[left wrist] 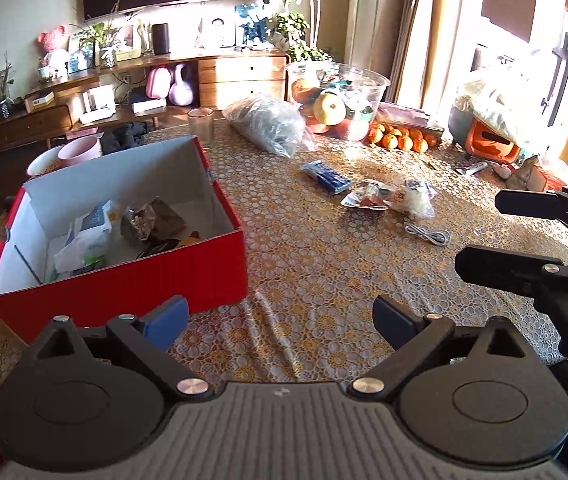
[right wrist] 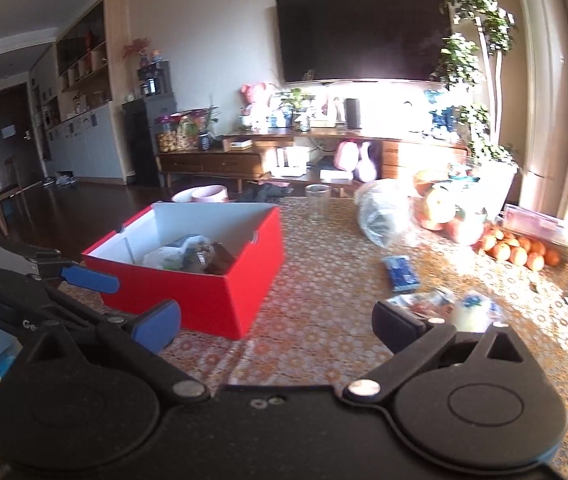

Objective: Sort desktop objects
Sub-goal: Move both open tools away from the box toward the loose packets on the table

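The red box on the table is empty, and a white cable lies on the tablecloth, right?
Not quite. The red box is not empty: the left wrist view shows packets and wrappers inside it. The white cable does lie on the tablecloth.

Wall television [right wrist: 364,32], potted tree [right wrist: 480,52], sideboard [right wrist: 220,162]

A red box [left wrist: 124,288] holds packets, while a blue packet [left wrist: 326,176] and white cable [left wrist: 428,234] lie on the tablecloth.
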Available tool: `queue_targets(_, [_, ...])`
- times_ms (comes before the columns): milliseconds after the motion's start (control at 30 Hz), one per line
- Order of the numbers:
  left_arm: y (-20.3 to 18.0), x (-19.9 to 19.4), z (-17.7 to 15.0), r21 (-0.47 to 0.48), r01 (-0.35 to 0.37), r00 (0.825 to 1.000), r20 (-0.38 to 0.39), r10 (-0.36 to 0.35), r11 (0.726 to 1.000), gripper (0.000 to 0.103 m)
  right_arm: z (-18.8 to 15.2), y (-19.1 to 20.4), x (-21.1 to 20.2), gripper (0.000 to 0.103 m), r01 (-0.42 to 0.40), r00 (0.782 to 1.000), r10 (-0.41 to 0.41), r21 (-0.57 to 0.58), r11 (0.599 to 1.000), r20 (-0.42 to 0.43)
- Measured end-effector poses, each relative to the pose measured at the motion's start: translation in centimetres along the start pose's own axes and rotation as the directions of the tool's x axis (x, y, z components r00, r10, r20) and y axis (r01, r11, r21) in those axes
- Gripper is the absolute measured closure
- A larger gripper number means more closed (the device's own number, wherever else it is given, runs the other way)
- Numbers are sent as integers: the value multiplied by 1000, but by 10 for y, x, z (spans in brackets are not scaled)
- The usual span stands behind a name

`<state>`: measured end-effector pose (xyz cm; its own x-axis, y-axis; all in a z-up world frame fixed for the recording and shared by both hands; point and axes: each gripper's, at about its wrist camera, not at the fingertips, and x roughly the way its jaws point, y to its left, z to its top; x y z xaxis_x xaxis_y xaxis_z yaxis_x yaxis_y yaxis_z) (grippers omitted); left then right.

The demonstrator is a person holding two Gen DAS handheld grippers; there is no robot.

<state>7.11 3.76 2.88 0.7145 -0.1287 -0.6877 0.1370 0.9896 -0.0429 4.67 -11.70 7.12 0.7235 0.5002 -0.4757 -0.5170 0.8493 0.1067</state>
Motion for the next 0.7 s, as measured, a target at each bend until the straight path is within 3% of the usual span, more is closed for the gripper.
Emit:
queue_targets(400, [-53, 30, 16, 67, 85, 996, 19, -87, 994, 4, -14, -54, -16, 0, 126, 992, -126, 50, 991, 11])
queue_targets(700, [-73, 64, 31, 85, 102, 994, 25, -104, 991, 4, -17, -93, -6, 0, 173, 985, -173, 78, 982, -9])
